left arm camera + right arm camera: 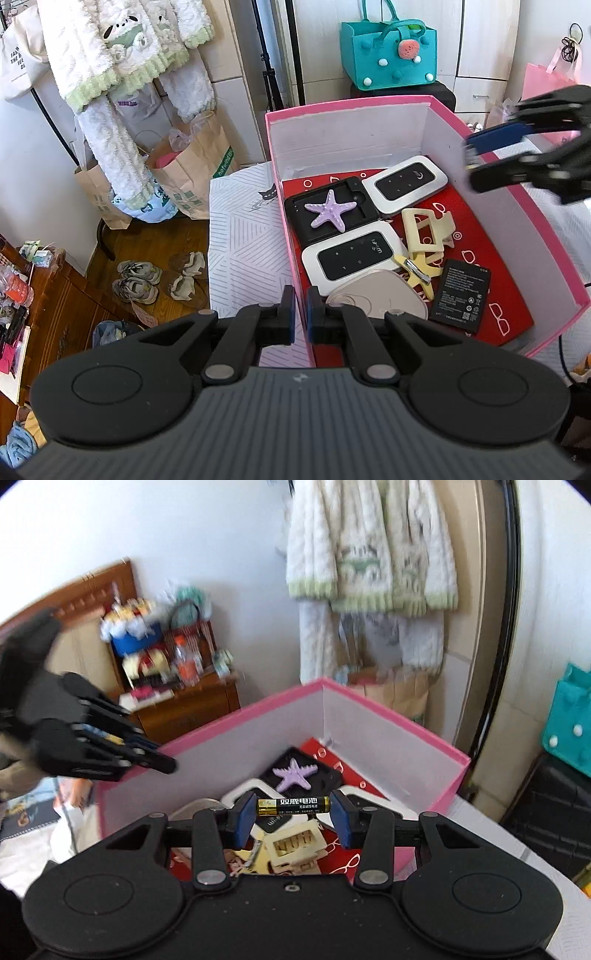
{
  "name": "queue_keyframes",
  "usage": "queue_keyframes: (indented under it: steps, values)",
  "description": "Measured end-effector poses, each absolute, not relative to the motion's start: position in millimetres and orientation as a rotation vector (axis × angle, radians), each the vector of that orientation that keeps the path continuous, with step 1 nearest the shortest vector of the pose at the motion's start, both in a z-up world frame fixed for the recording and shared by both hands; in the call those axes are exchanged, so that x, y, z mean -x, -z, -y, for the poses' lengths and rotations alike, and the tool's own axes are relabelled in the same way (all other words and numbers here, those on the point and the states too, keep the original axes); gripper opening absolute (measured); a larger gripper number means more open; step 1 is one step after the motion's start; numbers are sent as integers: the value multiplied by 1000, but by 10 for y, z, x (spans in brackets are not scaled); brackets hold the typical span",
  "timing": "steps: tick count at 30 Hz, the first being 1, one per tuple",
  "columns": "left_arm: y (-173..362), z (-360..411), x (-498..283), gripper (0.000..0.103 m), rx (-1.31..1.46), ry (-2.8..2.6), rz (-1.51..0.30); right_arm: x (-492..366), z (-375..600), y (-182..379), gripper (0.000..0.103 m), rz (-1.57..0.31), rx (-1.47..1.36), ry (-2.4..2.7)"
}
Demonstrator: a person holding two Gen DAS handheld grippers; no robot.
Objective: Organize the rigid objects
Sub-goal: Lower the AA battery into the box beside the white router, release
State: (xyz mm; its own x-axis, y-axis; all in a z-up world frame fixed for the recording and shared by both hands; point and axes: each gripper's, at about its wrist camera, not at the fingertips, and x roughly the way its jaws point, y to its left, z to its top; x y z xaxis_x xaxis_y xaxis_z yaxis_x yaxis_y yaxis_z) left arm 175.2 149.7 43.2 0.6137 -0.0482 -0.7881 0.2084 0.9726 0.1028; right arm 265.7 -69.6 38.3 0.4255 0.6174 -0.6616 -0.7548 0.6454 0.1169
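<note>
A small black-and-gold cylindrical battery [293,806] is held lengthwise between the blue pads of the right gripper [293,814], end to end, above the open pink cardboard box w/ white inner walls [388,122]. The same gripper is seen blurred at the far right edge of the left wrist view, over the box's right wall.

The left gripper [301,314] is seen closed, blue pads nearly touching, nothing between them; it is positioned at the box's near-left corner, approx. over the pink rim.

Inside the box, on a red liner printed w/ white glasses shapes [491,258], these are seen:
- a lilac plastic starfish [330,210] lying on a black rectangular tray [354,212]
- two white-framed pocket wifi routers w/ black faces, one near the back [404,182], one nearer the front [352,254]
- a cream plastic hair claw [424,229], beside a yellow hair clip [415,271]
- a flat black rectangular phone battery [463,295] at front right
- a pale pink rounded flat disc [380,297], partly hidden behind the left gripper.

The box is set on a white striped surface [243,236]. A teal felt bag [388,51] is seen behind the box.
</note>
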Motion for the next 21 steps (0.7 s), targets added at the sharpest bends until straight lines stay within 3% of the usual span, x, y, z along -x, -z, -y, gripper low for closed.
queue_keyframes:
  steps: [21]
  values:
    - [-440,-1487,-1751,5,-185,133,-907,-3278,294,-104,49,-928,115,-875]
